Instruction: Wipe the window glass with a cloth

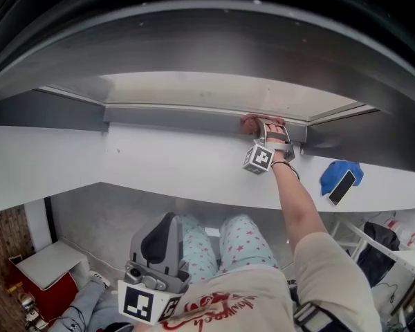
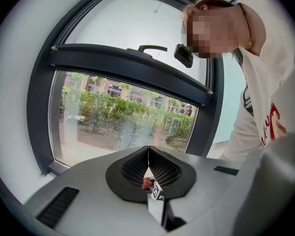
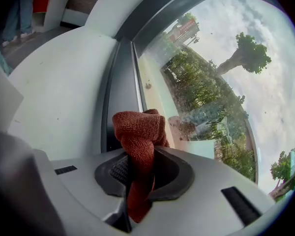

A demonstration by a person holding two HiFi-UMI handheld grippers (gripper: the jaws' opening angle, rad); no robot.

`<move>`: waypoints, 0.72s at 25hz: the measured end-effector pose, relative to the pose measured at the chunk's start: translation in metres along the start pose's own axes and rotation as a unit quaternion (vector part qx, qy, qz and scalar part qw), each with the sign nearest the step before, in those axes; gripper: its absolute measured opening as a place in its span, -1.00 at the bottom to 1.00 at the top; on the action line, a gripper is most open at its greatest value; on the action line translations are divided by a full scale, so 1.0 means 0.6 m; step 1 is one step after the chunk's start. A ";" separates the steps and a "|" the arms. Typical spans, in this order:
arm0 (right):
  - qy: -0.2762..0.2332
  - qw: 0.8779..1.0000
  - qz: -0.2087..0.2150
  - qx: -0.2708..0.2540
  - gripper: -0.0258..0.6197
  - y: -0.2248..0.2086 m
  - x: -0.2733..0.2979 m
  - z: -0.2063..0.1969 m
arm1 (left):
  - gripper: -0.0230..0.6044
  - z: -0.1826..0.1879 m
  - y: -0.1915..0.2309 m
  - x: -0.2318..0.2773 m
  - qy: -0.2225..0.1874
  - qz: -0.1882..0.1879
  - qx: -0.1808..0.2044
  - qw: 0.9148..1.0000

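Right gripper (image 3: pixel 137 173) jaws clamp the rust-red knitted cloth (image 3: pixel 137 132); best pressed flat onto the clear window glass (image 3: pixel 206 77). Left gripper (image 2: pixel 148 173) jaws closed, empty.

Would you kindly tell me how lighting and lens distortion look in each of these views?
Head view: the window glass is washed out near white, and the sill bows strongly. Right gripper view: even daylight, the cloth crisp, the window frame curved. Left gripper view: black vignette around the edges, the crossbar arched.
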State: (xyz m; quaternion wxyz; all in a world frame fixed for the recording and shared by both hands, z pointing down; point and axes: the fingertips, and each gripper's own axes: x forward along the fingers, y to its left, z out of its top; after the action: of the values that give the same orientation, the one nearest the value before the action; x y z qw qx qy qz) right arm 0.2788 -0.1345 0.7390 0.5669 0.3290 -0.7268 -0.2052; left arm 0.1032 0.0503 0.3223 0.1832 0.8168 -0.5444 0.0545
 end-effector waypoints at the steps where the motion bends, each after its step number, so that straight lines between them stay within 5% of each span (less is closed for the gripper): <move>1: -0.001 1.000 -0.002 0.001 -0.68 -0.007 -0.010 0.004 | -0.86 0.005 -0.004 0.000 -0.003 -0.004 -0.002 1.000; 8: -0.087 0.987 -0.131 0.044 -0.68 -0.179 -0.207 0.088 | -0.86 0.082 -0.046 -0.003 -0.051 -0.058 0.016 0.997; 14: -0.166 0.943 -0.285 0.044 -0.68 -0.379 -0.447 0.211 | -0.86 0.148 -0.059 -0.033 -0.080 -0.105 0.031 0.991; 18: -0.164 0.915 -0.368 0.016 -0.68 -0.475 -0.517 0.269 | -0.86 0.180 -0.053 -0.055 -0.094 -0.147 0.042 0.984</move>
State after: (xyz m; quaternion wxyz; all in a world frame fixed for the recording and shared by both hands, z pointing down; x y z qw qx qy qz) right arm 0.2379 -0.1255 0.2899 0.3186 0.5445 -0.6400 -0.4387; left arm 0.1072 0.0513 0.2048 0.1024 0.8964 -0.4304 -0.0275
